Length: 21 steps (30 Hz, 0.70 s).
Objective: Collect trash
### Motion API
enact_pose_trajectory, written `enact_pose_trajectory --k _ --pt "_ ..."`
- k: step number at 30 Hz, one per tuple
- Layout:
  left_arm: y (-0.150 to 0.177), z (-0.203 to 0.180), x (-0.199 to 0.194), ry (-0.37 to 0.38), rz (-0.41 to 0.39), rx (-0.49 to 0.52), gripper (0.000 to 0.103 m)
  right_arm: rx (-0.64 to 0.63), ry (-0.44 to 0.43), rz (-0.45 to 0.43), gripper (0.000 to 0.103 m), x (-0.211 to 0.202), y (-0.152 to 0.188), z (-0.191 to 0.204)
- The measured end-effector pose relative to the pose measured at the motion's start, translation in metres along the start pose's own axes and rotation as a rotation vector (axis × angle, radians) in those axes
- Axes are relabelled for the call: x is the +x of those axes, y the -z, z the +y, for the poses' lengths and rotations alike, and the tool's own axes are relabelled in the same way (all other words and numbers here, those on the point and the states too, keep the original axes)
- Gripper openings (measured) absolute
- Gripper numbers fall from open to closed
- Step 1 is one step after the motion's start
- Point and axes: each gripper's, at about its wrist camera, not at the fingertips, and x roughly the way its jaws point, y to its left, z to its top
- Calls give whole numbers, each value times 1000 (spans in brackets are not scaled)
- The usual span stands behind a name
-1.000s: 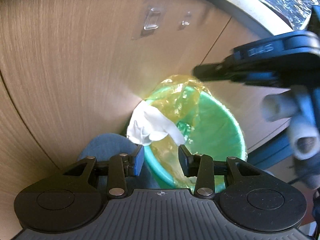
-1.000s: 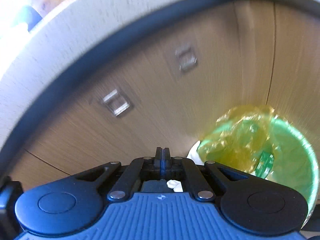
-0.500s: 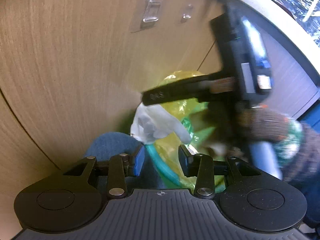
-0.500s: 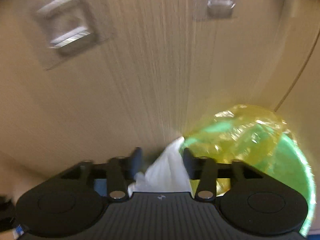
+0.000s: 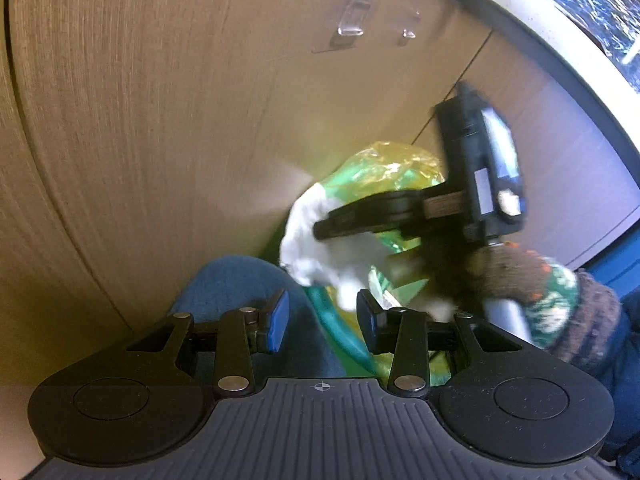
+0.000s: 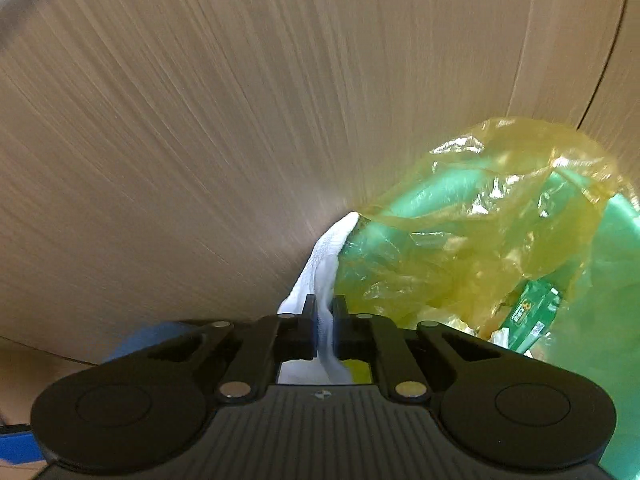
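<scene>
A white tissue (image 6: 328,248) hangs over the near rim of a green bin (image 6: 608,280) lined with a yellow plastic bag (image 6: 480,208). My right gripper (image 6: 324,306) is closing, and its pads pinch a fold of the tissue. In the left wrist view the right gripper (image 5: 324,230) reaches in from the right, held by a gloved hand (image 5: 520,276), its tips at the tissue (image 5: 316,240). My left gripper (image 5: 322,316) stands open just short of the bin rim (image 5: 340,332), with nothing between its fingers.
A wood-grain cabinet front (image 6: 240,120) rises right behind the bin, with clear stick-on hooks (image 5: 352,16) high on it. A knee in blue jeans (image 5: 240,280) sits left of the bin. A green package (image 6: 532,312) lies inside the bag.
The right gripper came down from above the bin to the tissue on the rim, opened around it, and has closed on it. The left gripper stayed still and open.
</scene>
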Motion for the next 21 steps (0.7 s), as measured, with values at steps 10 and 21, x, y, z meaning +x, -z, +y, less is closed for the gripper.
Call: enact_pose_trajectory --k 10,21 --pt "1 -9 2 12 11 49 42 80 -176 -187 7 -111 -24 -17" --pt "0 -15 2 34 28 61 42 181 79 -192 7 -157 9 -101"
